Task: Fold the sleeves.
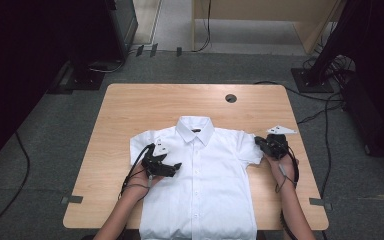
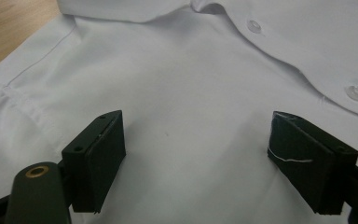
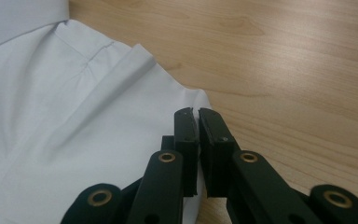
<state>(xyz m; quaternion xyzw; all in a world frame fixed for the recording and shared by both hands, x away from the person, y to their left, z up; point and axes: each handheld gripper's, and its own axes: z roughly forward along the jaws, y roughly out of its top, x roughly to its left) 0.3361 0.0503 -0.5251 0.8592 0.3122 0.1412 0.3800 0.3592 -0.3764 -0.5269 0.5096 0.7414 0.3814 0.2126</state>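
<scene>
tabletop (image 1: 130, 107): light wood, round hole (image 1: 231, 98) near far edge
floor (image 1: 55, 150): grey carpet, black cables (image 1: 325, 107) trailing

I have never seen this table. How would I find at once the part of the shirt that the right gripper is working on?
Start at the wooden table, where a white shirt lies flat, buttoned, collar away from the person. Follow the short sleeve on the person's right out to its hem. There the right gripper has its jaws shut at the hem's corner, whereas the other sleeve lies free beside the open left gripper.

Shirt (image 1: 205, 170) hem cut off by bottom edge, high view.
</scene>
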